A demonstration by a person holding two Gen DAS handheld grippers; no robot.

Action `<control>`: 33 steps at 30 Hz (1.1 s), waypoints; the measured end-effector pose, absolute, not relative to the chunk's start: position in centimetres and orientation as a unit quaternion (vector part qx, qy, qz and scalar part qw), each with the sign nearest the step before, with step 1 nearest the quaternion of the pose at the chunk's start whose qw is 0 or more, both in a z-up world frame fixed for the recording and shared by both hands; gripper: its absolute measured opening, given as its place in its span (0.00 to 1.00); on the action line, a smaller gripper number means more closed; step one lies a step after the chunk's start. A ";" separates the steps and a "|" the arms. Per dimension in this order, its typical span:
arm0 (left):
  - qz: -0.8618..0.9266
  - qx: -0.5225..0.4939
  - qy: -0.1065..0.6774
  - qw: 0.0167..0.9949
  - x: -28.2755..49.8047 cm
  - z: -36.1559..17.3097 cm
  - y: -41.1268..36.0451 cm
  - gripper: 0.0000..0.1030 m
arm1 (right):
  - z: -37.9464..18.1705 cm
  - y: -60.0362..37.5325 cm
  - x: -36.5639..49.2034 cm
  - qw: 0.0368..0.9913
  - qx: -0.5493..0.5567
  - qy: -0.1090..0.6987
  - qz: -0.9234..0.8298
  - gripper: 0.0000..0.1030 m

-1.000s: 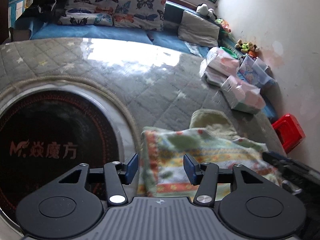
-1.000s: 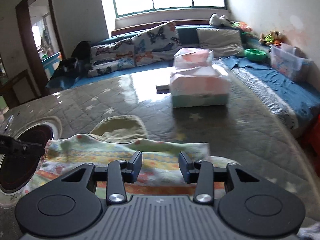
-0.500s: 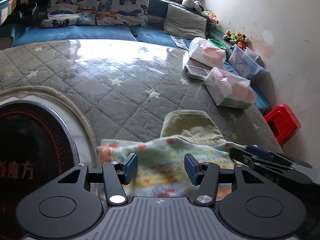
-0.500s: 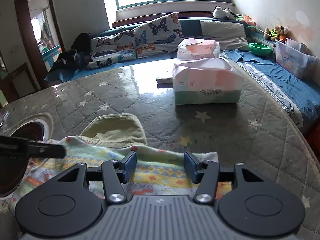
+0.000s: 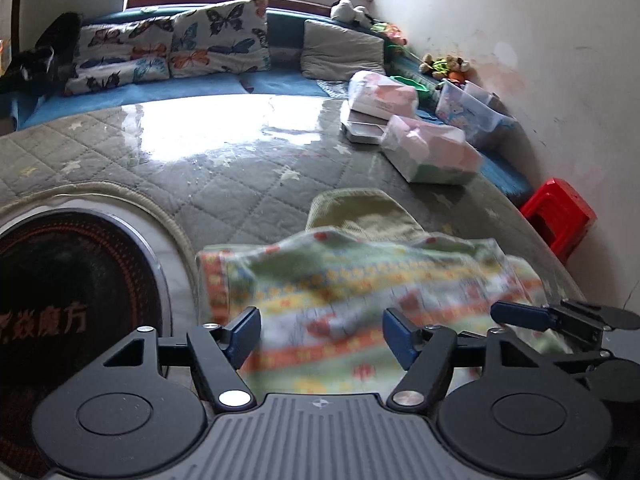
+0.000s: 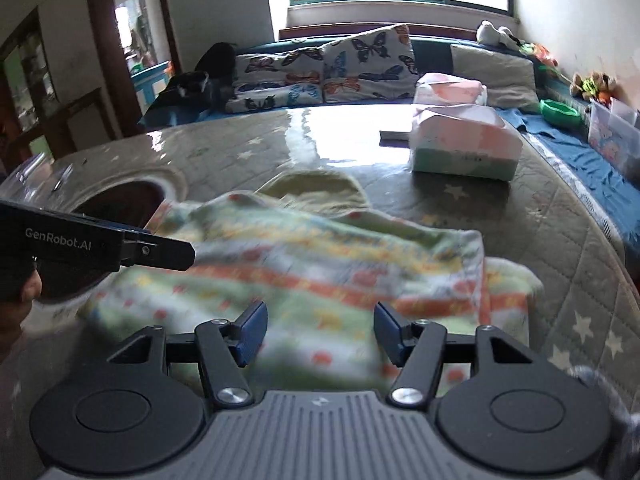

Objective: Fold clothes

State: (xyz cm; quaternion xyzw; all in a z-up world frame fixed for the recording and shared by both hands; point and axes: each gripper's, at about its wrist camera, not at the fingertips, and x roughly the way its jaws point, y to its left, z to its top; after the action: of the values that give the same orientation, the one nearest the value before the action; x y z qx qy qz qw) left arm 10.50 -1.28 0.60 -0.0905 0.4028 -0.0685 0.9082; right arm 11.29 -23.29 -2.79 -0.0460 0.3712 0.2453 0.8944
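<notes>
Both tools, left (image 5: 321,338) and right (image 6: 319,334), are opening, gripping nothing, over the striped cloth (image 5: 360,280).

2 close wrist views, angled down, sharing patterned cloth (image 5: 360,280).

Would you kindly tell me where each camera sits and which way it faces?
Left wrist: on the left tool, aimed down across the striped patterned cloth; right tool at its right edge.
Right wrist: on the right tool, facing the window; left tool at left.
Both share the cloth, pink tissue packs and butterfly cushions.
</notes>
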 end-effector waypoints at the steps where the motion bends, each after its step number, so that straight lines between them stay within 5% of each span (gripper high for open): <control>1: -0.070 -0.084 0.401 0.910 9.8 0.6 -1.4 0.69 | -2.7 -23.2 10.7 0.895 -0.050 0.369 0.247 0.59; 25: -0.048 -0.045 0.406 0.912 3.9 -0.9 -0.7 0.80 | -3.4 -23.5 5.7 0.904 -0.046 0.359 0.229 0.60; 33: -0.045 -0.038 0.405 0.913 2.0 -0.8 -0.4 0.89 | -3.4 -23.6 4.4 0.906 -0.041 0.362 0.213 0.72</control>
State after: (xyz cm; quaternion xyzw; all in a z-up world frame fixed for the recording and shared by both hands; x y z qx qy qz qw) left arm 2.03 -0.41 -0.77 -0.0385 0.4046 -0.0451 0.9126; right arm 4.37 -23.61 -3.43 -0.0408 0.3624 0.2134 0.9064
